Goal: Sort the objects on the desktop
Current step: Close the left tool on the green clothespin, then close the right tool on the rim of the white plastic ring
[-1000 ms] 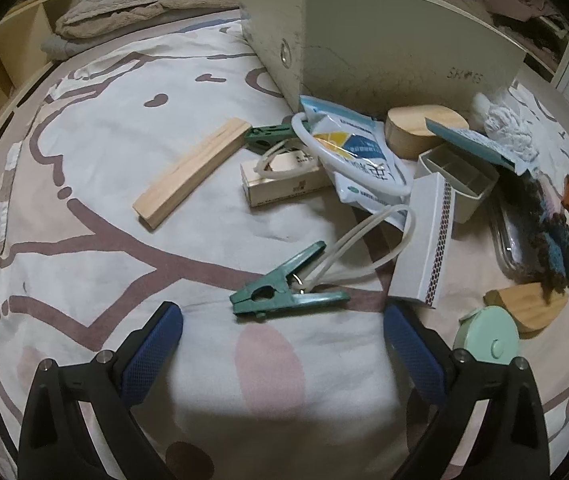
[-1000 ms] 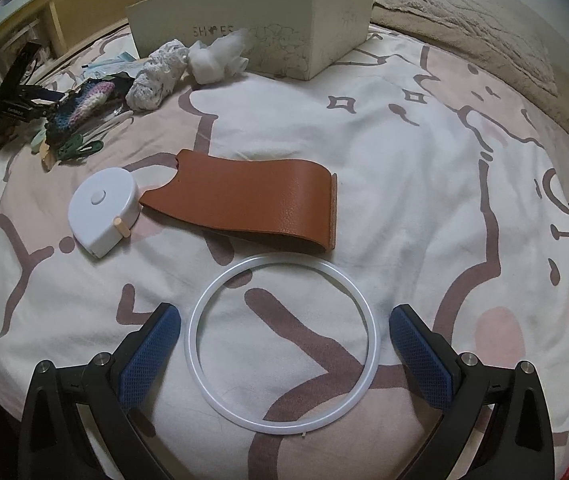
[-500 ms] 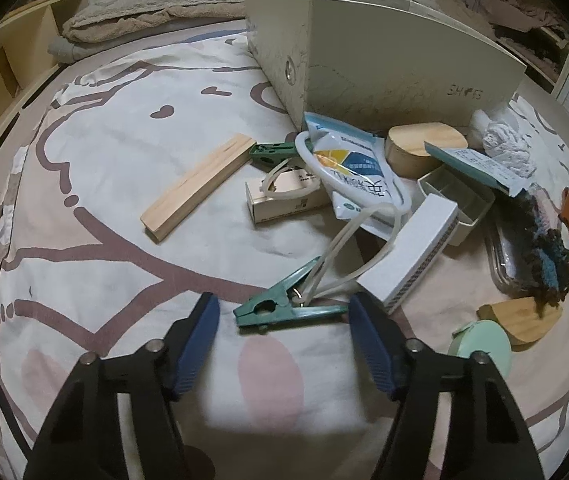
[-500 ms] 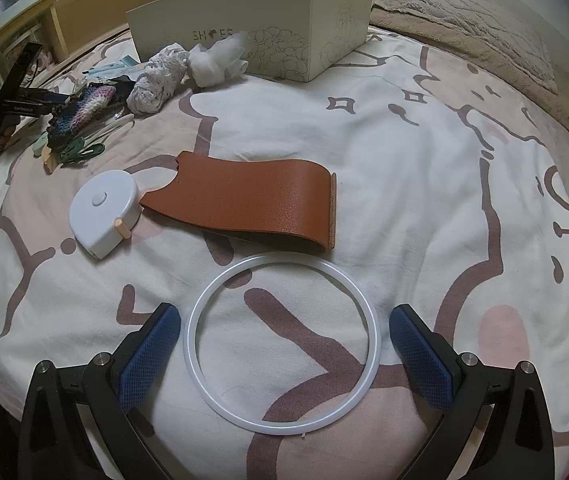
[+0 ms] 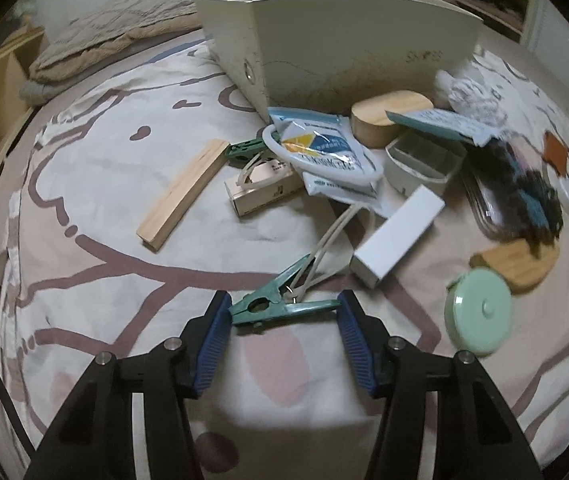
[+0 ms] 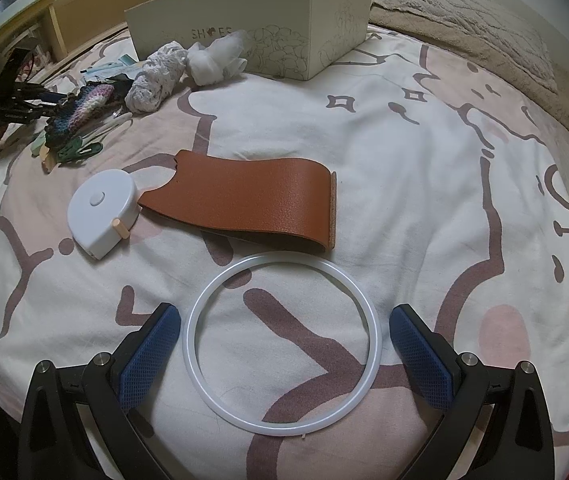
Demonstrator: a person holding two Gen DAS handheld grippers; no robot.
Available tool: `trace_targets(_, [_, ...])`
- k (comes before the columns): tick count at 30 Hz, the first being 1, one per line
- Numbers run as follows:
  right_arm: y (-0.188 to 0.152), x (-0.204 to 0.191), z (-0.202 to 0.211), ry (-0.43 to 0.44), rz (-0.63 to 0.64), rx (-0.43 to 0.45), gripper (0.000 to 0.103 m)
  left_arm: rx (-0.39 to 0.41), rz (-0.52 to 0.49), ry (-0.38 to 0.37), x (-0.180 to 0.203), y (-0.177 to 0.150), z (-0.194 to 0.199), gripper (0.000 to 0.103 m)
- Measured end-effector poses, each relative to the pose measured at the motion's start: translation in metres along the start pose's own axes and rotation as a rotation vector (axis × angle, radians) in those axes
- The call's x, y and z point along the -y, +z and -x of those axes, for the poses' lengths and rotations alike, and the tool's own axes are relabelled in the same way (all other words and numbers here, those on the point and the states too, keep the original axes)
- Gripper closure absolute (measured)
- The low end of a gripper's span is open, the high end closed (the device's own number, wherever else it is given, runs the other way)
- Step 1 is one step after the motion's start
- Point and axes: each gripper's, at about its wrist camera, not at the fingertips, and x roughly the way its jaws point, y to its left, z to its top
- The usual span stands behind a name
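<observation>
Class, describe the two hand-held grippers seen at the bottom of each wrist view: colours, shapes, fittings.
Both look alike. The left hand-held gripper and the right hand-held gripper each have two black angular fingers tipped with blue textured pads, with small silver bolt heads on the finger joints. A thin dark cable runs along the left view's edge.

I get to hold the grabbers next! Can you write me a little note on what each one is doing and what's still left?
Left gripper: jaws closing end to end on the green clip, which lies on the bedspread, pads touching both its ends.
Right gripper: open, straddling the white ring, not touching it.
Nearby: brown leather piece, white tape measure, shoe box.
Done: nothing visibly sorted.
Left: clip, ring, the pile.
</observation>
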Motion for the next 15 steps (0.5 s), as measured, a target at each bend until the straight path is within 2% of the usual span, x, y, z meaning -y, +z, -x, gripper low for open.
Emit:
trace_targets(6, [0.0, 0.002, -0.001, 0.005, -0.004, -0.001, 0.0, -0.012, -0.031, -0.023, -0.008, -0.008, 0.003, 0.049])
trace_targets(11, [0.0, 0.002, -0.002, 0.006, -0.011, -0.004, 0.0, -0.026, -0.008, -0.038, -0.01, -0.009, 0.001, 0.048])
trace_targets(13, [0.002, 0.0, -0.003, -0.008, -0.012, -0.015, 0.0, -0.032, 0.017, -0.048, -0.012, -0.009, -0.001, 0.042])
trace_targets(14, [0.002, -0.001, -0.003, -0.012, -0.015, -0.02, 0.0, -0.038, 0.036, -0.051, -0.012, -0.009, -0.002, 0.031])
trace_targets(15, [0.003, -0.001, -0.003, -0.015, -0.02, -0.026, 0.0, -0.041, 0.054, -0.055, -0.012, -0.01, -0.003, 0.025])
